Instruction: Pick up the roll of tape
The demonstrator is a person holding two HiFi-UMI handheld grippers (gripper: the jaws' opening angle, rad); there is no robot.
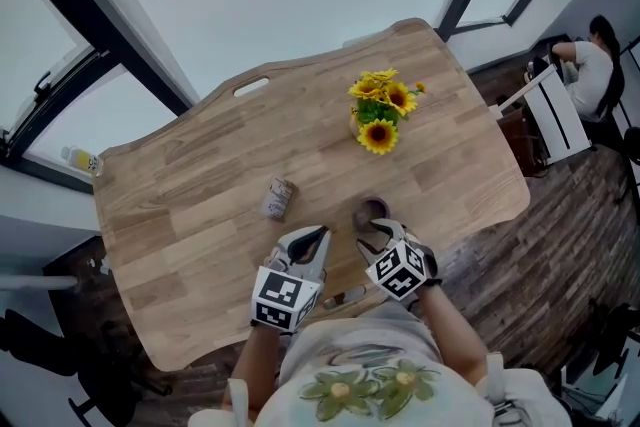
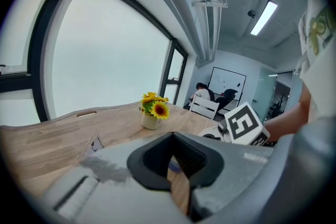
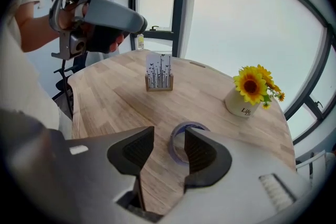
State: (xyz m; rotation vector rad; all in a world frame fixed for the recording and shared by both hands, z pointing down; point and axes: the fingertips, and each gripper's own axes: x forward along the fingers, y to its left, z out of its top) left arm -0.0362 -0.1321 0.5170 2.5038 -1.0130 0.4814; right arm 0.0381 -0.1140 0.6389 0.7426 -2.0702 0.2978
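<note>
Currently the right gripper (image 1: 378, 229) is low over the pale wooden table (image 1: 200, 185), at its near edge. Its two dark jaws are spread moderately wide and nothing is pinched between them. The bluish see-through ring of tape (image 3: 175, 140) lies flat on the table just beyond the jaw tips. In the right gripper view the right-hand jaw covers part of the ring, and I cannot tell if it touches it. In the head view the tape (image 1: 373, 208) sits directly at the far side of this gripper.

The left gripper (image 1: 312, 237) is beside it, at the left, also near the table edge. In the left gripper view its jaws are pressed almost together, with only a thin slit of wood showing between them, and they hold nothing.

Further away on the table stands a white pot of yellow sunflowers (image 1: 378, 115). A small wooden card holder (image 1: 278, 198) is at the left of the tape, well apart from it.
</note>
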